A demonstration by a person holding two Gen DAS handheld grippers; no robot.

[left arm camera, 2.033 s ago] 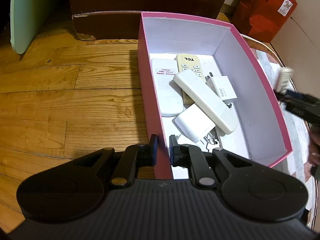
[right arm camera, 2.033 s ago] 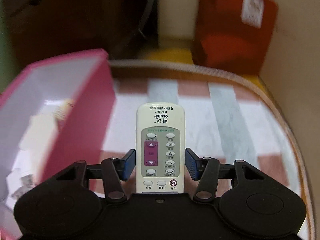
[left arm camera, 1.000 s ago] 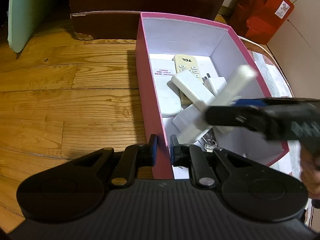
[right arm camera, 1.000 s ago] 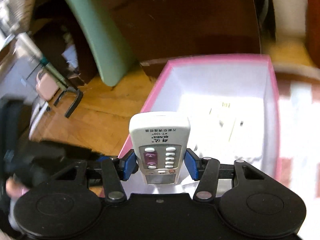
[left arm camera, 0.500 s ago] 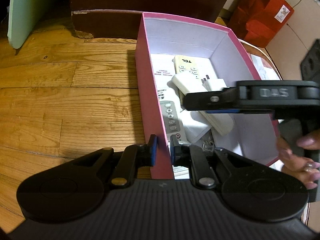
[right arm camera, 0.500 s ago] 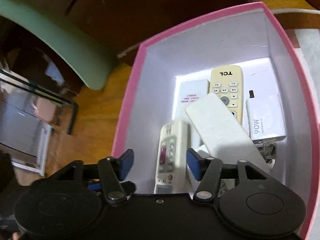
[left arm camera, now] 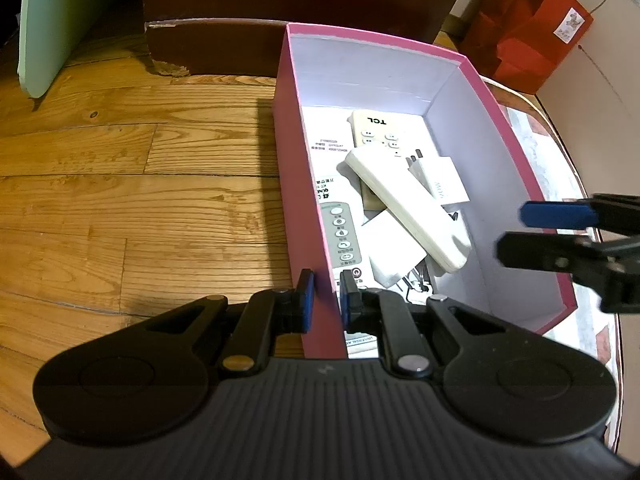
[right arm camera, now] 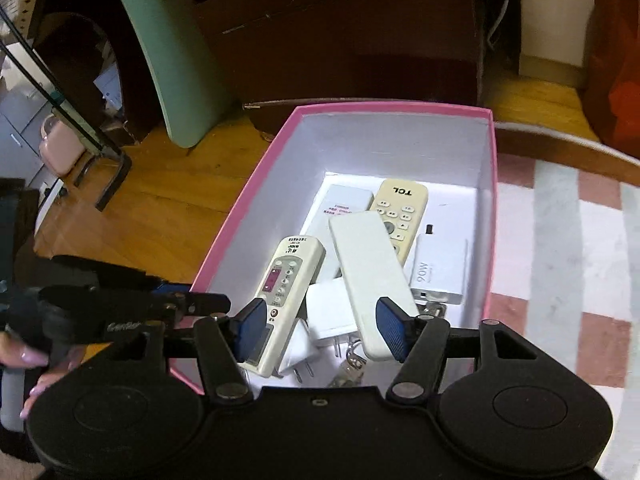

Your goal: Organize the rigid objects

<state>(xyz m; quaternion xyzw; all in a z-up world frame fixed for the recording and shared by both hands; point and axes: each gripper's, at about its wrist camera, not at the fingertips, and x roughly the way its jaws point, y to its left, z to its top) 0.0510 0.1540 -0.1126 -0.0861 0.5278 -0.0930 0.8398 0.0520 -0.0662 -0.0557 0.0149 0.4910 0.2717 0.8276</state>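
A pink box (left arm camera: 304,208) with a white inside (right arm camera: 491,184) holds several remotes and white chargers. My left gripper (left arm camera: 323,296) is shut on the box's near left wall. The white remote with a purple screen (right arm camera: 286,284) lies along the left wall inside the box, also seen in the left wrist view (left arm camera: 342,236). A yellow TCL remote (right arm camera: 400,212), a plain white remote (right arm camera: 370,276) and a 90W charger (right arm camera: 438,272) lie beside it. My right gripper (right arm camera: 320,330) is open and empty above the box's near end; it shows at the right of the left wrist view (left arm camera: 560,236).
The box sits at the edge of a checked mat (right arm camera: 560,248) on a wooden floor (left arm camera: 140,200). A dark wooden cabinet (left arm camera: 224,44) stands behind it, a green panel (right arm camera: 168,52) at the left and a red paper bag (left arm camera: 524,24) at the far right.
My right gripper carried the purple-screen remote from over the mat into the box, let it go by the left wall, and has drawn back open. My left gripper kept its hold on the box wall.
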